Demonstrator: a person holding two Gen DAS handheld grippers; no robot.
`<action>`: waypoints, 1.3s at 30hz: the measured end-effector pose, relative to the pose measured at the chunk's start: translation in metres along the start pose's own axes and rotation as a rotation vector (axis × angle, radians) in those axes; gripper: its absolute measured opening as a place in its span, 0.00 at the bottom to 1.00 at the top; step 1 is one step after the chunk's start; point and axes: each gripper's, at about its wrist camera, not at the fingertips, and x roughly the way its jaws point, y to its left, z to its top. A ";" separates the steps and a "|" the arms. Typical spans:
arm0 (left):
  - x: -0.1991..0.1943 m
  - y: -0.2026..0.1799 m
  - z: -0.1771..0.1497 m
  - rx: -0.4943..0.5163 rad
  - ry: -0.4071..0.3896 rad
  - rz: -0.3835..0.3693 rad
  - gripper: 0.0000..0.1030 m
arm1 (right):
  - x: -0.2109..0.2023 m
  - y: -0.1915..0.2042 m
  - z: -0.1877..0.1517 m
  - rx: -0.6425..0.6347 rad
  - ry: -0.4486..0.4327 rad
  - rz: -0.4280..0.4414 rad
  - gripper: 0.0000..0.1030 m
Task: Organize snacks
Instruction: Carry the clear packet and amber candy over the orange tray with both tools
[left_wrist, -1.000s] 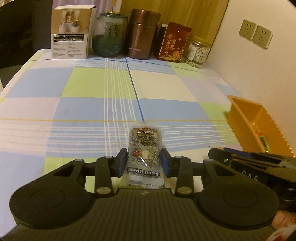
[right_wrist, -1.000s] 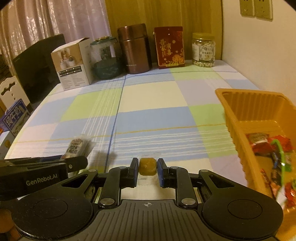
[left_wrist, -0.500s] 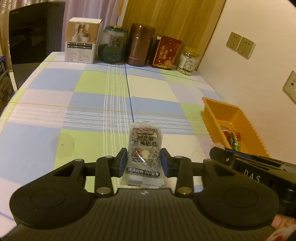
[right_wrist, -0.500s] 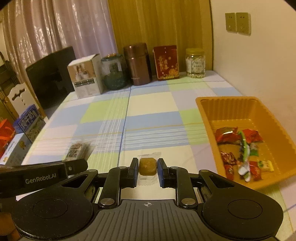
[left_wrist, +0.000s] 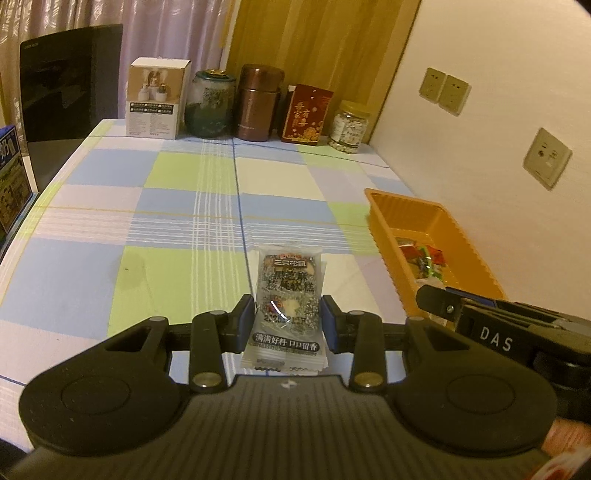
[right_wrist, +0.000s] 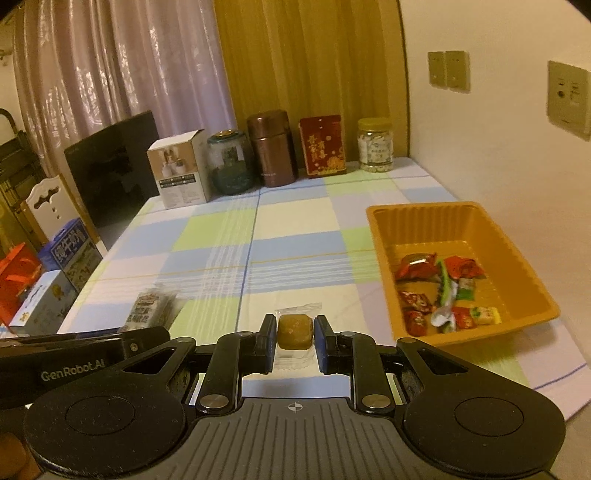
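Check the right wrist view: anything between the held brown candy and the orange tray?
Nothing: only bare checked tablecloth between the brown candy and orange tray, seen in the right wrist view.

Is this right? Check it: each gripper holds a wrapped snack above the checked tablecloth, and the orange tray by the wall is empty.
Not quite. In the right wrist view the orange tray already holds several wrapped candies. The rest stands: the left gripper grips a sesame walnut cake packet, the right gripper a brown wrapped sweet.

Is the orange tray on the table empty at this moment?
No, the orange tray already holds several wrapped candies, mostly red and green ones, lying on its floor.
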 end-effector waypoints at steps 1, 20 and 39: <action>-0.002 -0.003 -0.001 0.003 -0.001 -0.004 0.34 | -0.003 -0.002 -0.001 0.002 -0.001 -0.005 0.21; 0.001 -0.083 0.005 0.079 0.012 -0.163 0.33 | -0.055 -0.082 -0.010 0.069 -0.028 -0.161 0.21; 0.048 -0.151 0.018 0.150 0.066 -0.243 0.33 | -0.054 -0.153 0.005 0.155 -0.040 -0.215 0.21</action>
